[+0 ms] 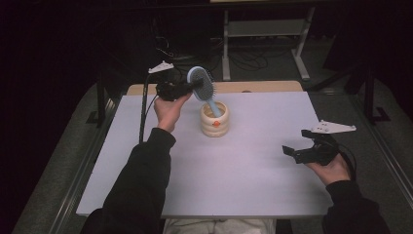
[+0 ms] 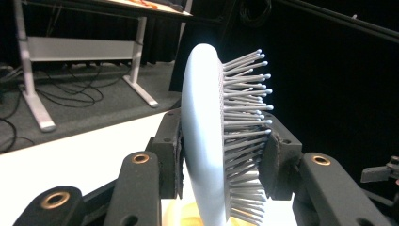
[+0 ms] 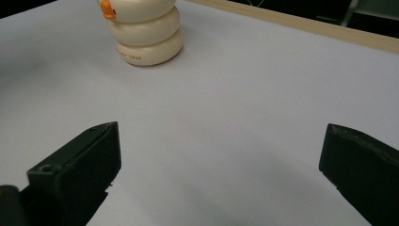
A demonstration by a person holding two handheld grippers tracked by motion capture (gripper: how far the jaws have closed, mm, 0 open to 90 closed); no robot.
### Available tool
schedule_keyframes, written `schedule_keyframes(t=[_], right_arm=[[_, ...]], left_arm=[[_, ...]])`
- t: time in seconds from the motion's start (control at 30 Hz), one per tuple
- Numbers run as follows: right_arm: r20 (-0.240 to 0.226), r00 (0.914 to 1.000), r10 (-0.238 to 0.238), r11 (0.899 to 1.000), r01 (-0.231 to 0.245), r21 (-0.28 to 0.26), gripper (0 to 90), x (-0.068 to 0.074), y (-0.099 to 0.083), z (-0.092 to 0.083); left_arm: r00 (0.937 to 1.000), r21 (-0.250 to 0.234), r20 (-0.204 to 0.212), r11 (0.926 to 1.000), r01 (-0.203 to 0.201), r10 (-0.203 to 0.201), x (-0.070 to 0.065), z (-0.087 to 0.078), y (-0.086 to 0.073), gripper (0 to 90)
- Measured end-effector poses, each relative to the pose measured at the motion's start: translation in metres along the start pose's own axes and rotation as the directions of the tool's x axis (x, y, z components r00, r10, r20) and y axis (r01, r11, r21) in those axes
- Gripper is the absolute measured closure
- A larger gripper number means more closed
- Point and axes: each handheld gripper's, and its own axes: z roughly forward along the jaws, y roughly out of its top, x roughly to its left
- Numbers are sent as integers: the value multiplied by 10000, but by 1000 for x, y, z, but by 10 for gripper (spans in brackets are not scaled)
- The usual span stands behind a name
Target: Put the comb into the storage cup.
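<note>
Left gripper [image 1: 194, 86] over far-left part of white tabletop [image 1: 253, 185], clamped on head of a light blue hairbrush [image 1: 202, 84]. Left gripper view: one pad against the smooth back of the brush head, other pad pressed into the grey bristles; brush [image 2: 207, 141] stands edge-on between the jaws. Left gripper [image 2: 221, 160] at close range there

High view: brush tilted, head up and to the left, handle slanting down into the mouth of a cream ribbed holder [image 1: 215, 120]. Handle end inside the holder opening; whether it touches the bottom, cannot tell. Holder stands upright near tabletop centre, toward the far edge, small orange mark on its front

Right gripper [image 1: 297, 144] held low near the right tabletop edge, well apart from holder and brush. Jaws wide apart, nothing between them. Right gripper view: right gripper [image 3: 221, 155] over bare white surface, holder [image 3: 146, 35] at upper left, orange mark facing left
</note>
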Motion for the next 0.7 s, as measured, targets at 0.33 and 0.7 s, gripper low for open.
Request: schedule_keyframes(t=[0.33, 0.7], right_arm=[[-105, 9999, 119, 9999, -119, 11, 0, -1, -1, 0], [-99, 9998, 167, 9998, -166, 70, 0, -2, -2, 1]], left_arm=[[9999, 180, -145, 9998, 68, -65, 0, 6, -8, 570], [9981, 286, -461, 9987, 433, -419, 8, 10, -18, 569]])
